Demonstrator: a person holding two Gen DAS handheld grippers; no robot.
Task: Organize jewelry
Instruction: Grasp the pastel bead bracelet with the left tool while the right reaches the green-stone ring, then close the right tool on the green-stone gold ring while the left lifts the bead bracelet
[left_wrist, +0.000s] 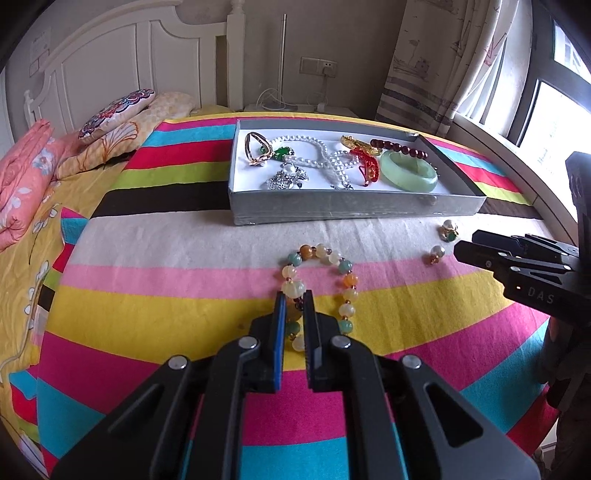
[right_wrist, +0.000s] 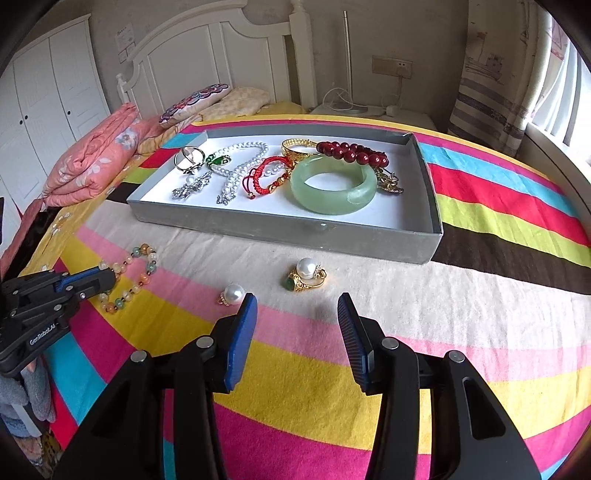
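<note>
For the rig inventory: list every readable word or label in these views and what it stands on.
"DAS": on the right gripper, seen from the left wrist.
"GenRobot.AI": on the left gripper, seen from the right wrist.
Paper notice on the wall: too small to read.

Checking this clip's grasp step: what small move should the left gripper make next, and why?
Probably lift the left gripper and carry it toward the grey tray. Its fingers look shut on the multicoloured bead bracelet, which still lies on the striped bedspread, while most jewelry already sits in the tray.
</note>
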